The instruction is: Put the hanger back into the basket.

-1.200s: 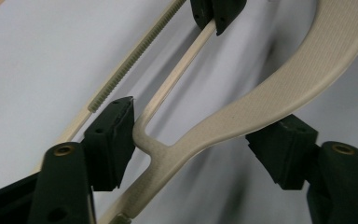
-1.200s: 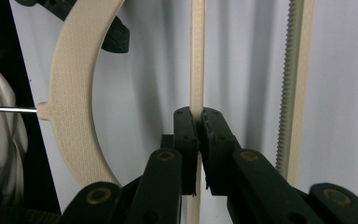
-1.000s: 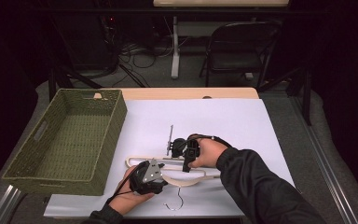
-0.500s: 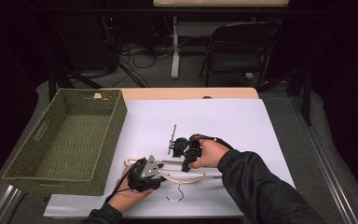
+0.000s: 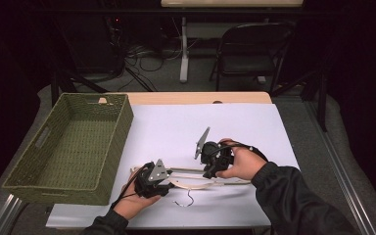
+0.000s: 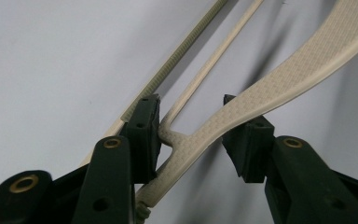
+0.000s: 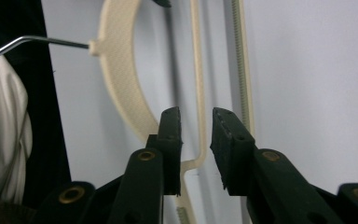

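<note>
From the high view we see the cream hanger (image 5: 196,178) lying flat near the counter's (image 5: 176,127) front edge, its wire hook (image 5: 186,200) pointing toward that edge, with the green basket (image 5: 73,147) along the left edge. The left hand-held gripper (image 5: 162,182) sits at the hanger's left end, the right hand-held gripper (image 5: 210,172) over its middle. The left gripper view gives us what the overhead cannot: one pad (image 6: 144,135) touches the hanger (image 6: 270,79) where arm and bar join, the other pad stands clear, so the jaws are not clamped, though they have just been closing. In the right gripper view the jaws have just been opening and straddle the thin bar (image 7: 198,93) without pressing it. Compared with a second ago, the right hand has lifted slightly, and the hanger lies a little farther from the front edge.
</note>
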Motion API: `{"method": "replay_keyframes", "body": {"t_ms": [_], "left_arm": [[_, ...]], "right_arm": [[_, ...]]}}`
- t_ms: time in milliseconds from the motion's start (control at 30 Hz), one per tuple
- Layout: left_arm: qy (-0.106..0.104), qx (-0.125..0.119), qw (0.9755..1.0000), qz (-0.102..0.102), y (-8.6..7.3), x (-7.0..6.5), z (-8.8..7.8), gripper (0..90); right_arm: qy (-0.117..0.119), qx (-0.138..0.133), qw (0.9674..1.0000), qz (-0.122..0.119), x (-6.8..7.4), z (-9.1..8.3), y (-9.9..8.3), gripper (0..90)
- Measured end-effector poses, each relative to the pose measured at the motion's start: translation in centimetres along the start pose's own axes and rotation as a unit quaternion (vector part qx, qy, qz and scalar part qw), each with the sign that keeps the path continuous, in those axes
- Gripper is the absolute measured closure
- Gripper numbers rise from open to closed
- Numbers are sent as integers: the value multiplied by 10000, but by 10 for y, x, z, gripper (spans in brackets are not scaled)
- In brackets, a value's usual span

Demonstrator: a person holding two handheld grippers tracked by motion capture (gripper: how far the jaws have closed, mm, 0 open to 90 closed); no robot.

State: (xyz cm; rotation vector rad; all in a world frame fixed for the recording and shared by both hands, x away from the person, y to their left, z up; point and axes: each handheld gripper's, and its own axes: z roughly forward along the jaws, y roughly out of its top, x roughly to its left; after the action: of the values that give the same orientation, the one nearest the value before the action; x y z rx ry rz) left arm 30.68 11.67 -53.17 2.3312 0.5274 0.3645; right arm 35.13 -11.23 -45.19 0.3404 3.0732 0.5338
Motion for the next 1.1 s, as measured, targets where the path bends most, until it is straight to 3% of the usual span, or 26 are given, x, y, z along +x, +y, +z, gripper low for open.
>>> {"method": "replay_keyframes", "body": {"t_ms": [367,633,900,1100], "left_arm": [[-152,134,9998,-41,8,6,0,607],[-251,108,9996,-116,9,10,0,608],[-294,75,9995,-122,10,13,0,613],[-313,137,9994,-61,12,14,0,624]], "right_arm": [[-36,32,9999,-118,12,-3,-18,579],[-46,10,9999,-164,16,11,-18,541],[-40,37,9998,-208,15,26,-15,551],[-65,78,9996,-273,15,28,-13,654]]}}
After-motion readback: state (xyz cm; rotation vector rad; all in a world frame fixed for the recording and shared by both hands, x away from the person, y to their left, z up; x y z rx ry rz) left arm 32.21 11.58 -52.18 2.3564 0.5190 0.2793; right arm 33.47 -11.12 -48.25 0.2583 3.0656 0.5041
